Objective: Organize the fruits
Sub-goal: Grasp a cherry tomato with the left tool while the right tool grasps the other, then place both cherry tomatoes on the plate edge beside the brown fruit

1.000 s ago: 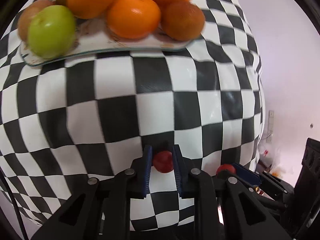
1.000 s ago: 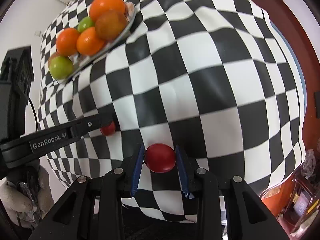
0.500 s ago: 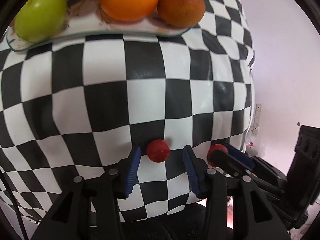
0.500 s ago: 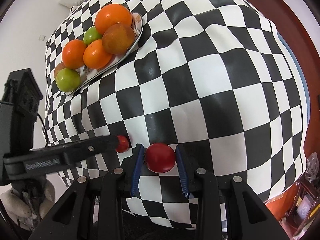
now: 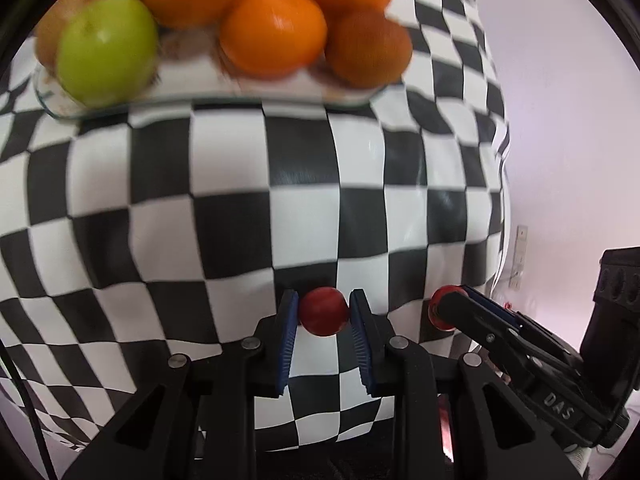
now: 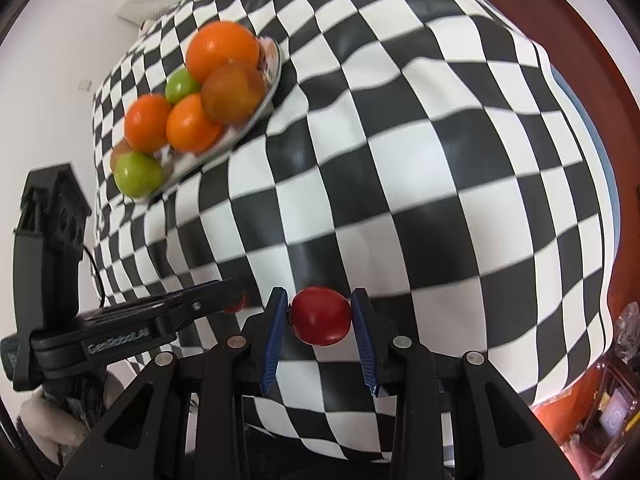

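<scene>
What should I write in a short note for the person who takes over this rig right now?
Left gripper: shut on a small red fruit.
Right gripper: shut on a larger red fruit.
Both hang over the near edge of the checkered tablecloth.
The plate at the far side already holds oranges and green fruits, piled close.
Done: both red fruits gripped.
Left, probably: carry them to the plate and release. There is little free room there, so set them down gently.
</scene>
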Action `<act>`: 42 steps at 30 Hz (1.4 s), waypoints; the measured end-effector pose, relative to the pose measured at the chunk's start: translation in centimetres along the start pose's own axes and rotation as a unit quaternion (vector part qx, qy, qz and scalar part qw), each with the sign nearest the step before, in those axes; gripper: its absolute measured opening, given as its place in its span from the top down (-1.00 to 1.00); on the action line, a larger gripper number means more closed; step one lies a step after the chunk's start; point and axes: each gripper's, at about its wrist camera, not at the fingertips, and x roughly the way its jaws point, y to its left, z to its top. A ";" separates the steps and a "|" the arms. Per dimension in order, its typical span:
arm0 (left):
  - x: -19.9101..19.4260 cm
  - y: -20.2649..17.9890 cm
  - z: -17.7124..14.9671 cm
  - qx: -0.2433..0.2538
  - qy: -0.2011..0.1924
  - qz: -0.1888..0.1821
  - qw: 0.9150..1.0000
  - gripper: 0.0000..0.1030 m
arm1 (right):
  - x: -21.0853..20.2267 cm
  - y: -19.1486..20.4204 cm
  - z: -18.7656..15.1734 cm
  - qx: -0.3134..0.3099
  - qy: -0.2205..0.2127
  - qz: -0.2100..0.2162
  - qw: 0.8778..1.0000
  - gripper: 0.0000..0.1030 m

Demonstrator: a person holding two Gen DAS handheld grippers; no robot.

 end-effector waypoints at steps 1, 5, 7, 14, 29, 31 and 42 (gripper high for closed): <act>-0.6 0.1 0.1 0.000 -0.004 -0.003 1.000 0.54 | -0.2 0.2 0.4 0.000 -0.005 0.002 1.000 0.31; -2.6 0.3 0.8 -0.001 -0.021 -0.007 1.000 0.54 | -1.0 0.6 1.4 0.000 -0.017 0.012 1.000 0.31; -3.9 0.6 1.4 -0.013 -0.034 -0.017 0.999 0.54 | -1.1 0.8 1.9 0.004 -0.018 0.024 1.000 0.31; -8.3 0.6 5.6 -0.030 -0.095 -0.016 0.995 0.54 | 0.6 1.9 5.6 0.048 -0.028 0.119 0.991 0.31; -8.9 3.2 8.6 -0.044 -0.092 0.062 0.993 0.46 | 5.9 5.8 10.4 0.115 -0.022 0.196 0.974 0.00; -9.1 3.1 8.6 -0.043 -0.099 0.068 0.992 0.37 | 5.7 5.9 10.4 0.119 -0.033 0.193 0.973 -0.44; -13.3 3.3 6.0 -0.016 -0.159 0.138 0.977 -0.70 | -0.6 7.1 9.5 0.012 -0.099 0.016 0.995 -0.83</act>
